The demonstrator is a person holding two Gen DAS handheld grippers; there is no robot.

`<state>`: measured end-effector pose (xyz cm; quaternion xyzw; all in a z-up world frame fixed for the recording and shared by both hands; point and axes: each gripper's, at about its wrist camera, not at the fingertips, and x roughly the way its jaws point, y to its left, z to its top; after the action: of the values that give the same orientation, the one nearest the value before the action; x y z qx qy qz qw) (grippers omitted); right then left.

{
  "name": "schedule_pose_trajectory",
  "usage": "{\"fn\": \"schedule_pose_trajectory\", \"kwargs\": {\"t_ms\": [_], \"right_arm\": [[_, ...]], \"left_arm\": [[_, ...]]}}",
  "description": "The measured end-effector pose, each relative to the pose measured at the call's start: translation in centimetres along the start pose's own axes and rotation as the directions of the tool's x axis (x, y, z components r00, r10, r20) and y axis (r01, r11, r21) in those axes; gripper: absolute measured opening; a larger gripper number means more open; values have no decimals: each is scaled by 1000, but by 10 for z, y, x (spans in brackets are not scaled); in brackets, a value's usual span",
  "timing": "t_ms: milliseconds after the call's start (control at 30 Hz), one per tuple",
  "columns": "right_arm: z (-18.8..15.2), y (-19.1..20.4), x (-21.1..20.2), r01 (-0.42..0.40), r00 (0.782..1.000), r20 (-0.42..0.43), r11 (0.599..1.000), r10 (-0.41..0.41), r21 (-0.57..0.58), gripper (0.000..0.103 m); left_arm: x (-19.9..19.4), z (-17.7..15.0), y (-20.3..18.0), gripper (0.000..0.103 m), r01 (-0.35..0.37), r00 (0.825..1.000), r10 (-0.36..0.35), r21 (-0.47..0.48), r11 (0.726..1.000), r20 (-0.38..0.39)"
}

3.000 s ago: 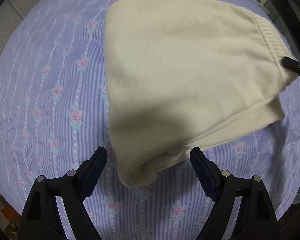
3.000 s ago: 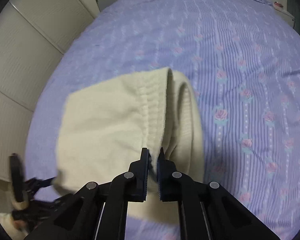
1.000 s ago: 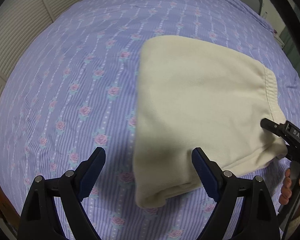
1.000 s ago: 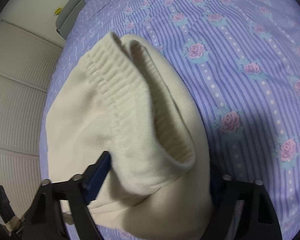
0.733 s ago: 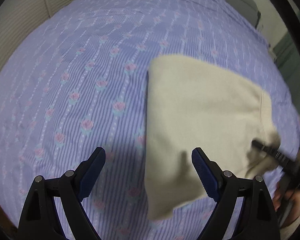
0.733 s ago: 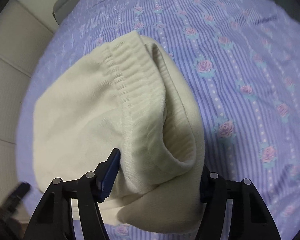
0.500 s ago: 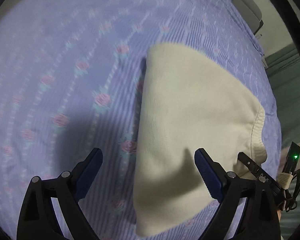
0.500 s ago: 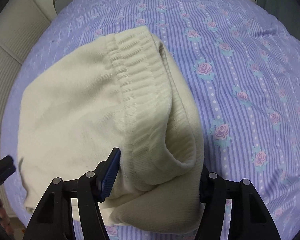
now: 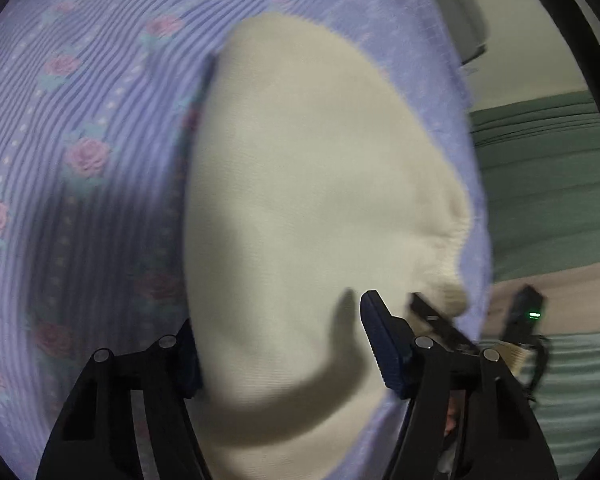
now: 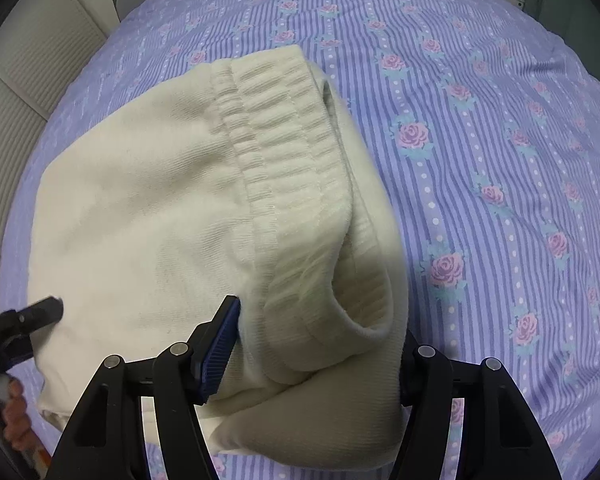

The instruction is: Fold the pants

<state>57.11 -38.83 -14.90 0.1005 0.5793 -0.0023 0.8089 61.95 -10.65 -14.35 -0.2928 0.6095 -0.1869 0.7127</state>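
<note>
I see the cream pants folded in a bundle on the floral bedsheet, ribbed waistband running toward twelve o'clock. My right gripper gapes wide around the waistband end. My left gripper is spread too, straddling the bundle's near edge.

A home bedroom: rose-print striped bedsheet covers a bed.
</note>
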Motion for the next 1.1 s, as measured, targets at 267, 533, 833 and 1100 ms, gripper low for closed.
{"fn": "schedule_pose_trajectory", "kwargs": {"t_ms": [267, 533, 833, 1100], "right_arm": [[-4, 3, 1, 29, 1000, 4, 1000, -29, -11, 65], [-7, -1, -5, 29, 999, 36, 1000, -29, 9, 73], [-9, -9, -7, -23, 999, 31, 999, 22, 34, 76], [-53, 12, -90, 192, 934, 304, 981, -185, 8, 77]], "left_arm": [[27, 10, 23, 58, 6, 996, -12, -72, 997, -91], [35, 17, 17, 56, -21, 994, 15, -63, 998, -110], [10, -2, -2, 71, -183, 981, 187, 55, 981, -59], [-46, -65, -21, 93, -445, 891, 417, 177, 878, 178]]}}
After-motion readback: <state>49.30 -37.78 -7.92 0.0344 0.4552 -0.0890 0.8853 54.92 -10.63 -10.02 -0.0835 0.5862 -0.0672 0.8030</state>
